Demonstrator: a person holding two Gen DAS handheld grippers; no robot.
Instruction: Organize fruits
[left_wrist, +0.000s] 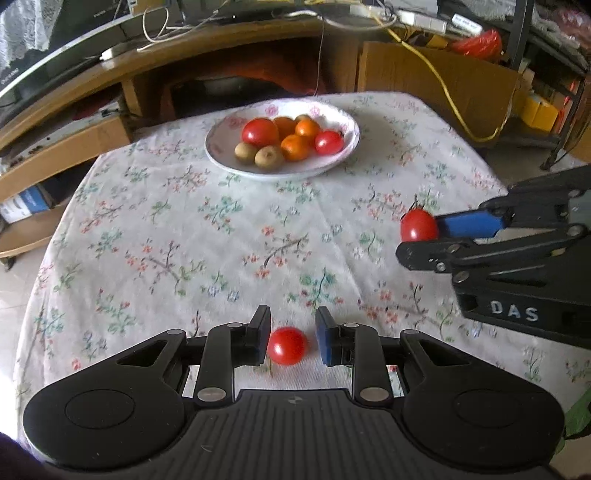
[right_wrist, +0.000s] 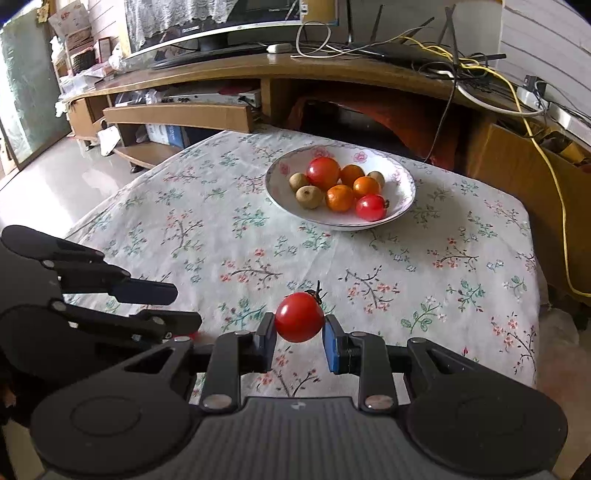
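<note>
Nearest: your left gripper (left_wrist: 291, 341), jaws apart, straddling a loose tomato (left_wrist: 287, 346) on the cloth, one pad touching or nearly touching it, the other clear; not yet gripped. Beside it: your right gripper (right_wrist: 299, 332), closed on a second tomato (right_wrist: 299, 317), apparently lifted off the cloth, stem up. Mid-table: floral tablecloth (right_wrist: 229, 236), otherwise bare. Far side: white bowl (right_wrist: 400, 206) already holding two tomatoes, three oranges and three small brown fruits. Judged status: mostly done; two tomatoes left to deliver. Beyond: wooden media unit (right_wrist: 258, 70) with monitor, cables, cardboard box.
</note>
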